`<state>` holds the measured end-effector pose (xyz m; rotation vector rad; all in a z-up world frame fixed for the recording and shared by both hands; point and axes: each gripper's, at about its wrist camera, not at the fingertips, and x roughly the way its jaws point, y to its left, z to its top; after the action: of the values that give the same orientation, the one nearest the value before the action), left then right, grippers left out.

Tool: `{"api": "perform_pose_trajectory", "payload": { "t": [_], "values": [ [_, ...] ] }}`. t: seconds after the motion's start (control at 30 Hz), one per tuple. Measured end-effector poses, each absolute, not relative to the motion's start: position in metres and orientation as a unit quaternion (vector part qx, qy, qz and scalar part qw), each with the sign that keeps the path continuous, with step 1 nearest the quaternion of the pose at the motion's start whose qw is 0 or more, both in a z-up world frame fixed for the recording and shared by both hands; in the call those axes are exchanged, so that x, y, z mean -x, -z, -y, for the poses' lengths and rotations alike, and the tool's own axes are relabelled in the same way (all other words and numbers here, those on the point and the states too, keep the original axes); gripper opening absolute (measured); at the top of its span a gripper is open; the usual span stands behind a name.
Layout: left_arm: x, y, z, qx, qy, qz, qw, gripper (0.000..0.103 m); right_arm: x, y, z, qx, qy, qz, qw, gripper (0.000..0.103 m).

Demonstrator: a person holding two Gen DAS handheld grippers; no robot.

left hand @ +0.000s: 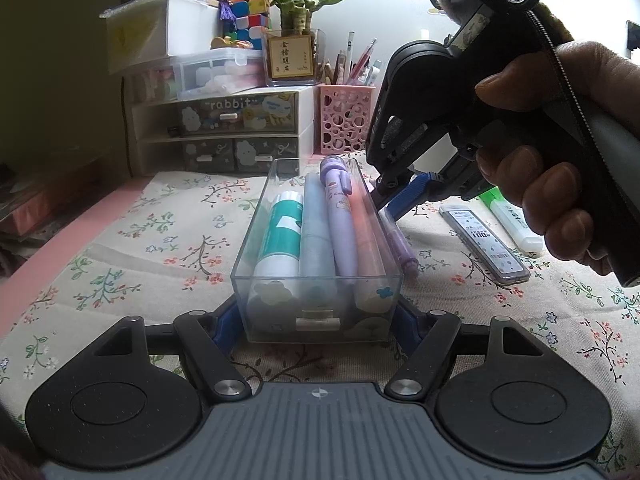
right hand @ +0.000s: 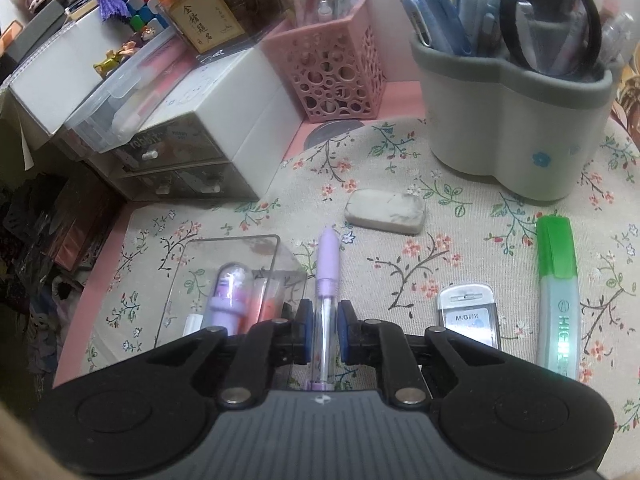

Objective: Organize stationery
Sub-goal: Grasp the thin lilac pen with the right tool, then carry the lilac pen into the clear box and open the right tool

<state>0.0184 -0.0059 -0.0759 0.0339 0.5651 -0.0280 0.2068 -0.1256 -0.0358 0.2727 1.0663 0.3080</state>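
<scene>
Only the left wrist view shows the left gripper (left hand: 318, 320) clamped on the near end of the clear rectangular plastic drawer (left hand: 316, 280), its pads against both side walls. Inside lie a teal-and-white glue stick (left hand: 282, 236), a pale blue tube (left hand: 318, 232), a lilac cartoon pen (left hand: 340, 216) and a pink marker (left hand: 366, 236). Only the right wrist view shows the smudged white eraser (right hand: 385, 211) beyond the drawer and the grey-rimmed white pen pot (right hand: 516, 136) far right of it. Just right of the drawer, the right gripper (right hand: 323, 330), held by a hand (left hand: 560, 152) and tilted steeply down, has blue pads (right hand: 345, 330) either side of a lilac-capped clear pen (right hand: 326, 308) on the floral cloth (right hand: 400, 272); contact is unclear. Further right: a clear lead case (right hand: 468, 316), then a green highlighter (right hand: 558, 292).
</scene>
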Motion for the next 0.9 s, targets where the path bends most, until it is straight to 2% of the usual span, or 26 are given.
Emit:
{"api": "perform_pose_trajectory", "payload": {
  "t": [0.3,0.63,0.9],
  "values": [
    [-0.018,0.076,0.006,-0.016,0.014,-0.279,0.96,0.072,-0.194,0.027,0.152,-0.201,-0.145,-0.496,0.832,0.012],
    [-0.019,0.076,0.005,-0.018,0.015,-0.279,0.96,0.072,-0.174,-0.015,0.154,-0.236,-0.173,-0.457,0.84,0.012],
    [-0.02,0.076,0.005,-0.018,0.017,-0.279,0.96,0.072,-0.181,-0.01,0.118,-0.24,-0.217,-0.486,0.812,0.012]
  ]
}}
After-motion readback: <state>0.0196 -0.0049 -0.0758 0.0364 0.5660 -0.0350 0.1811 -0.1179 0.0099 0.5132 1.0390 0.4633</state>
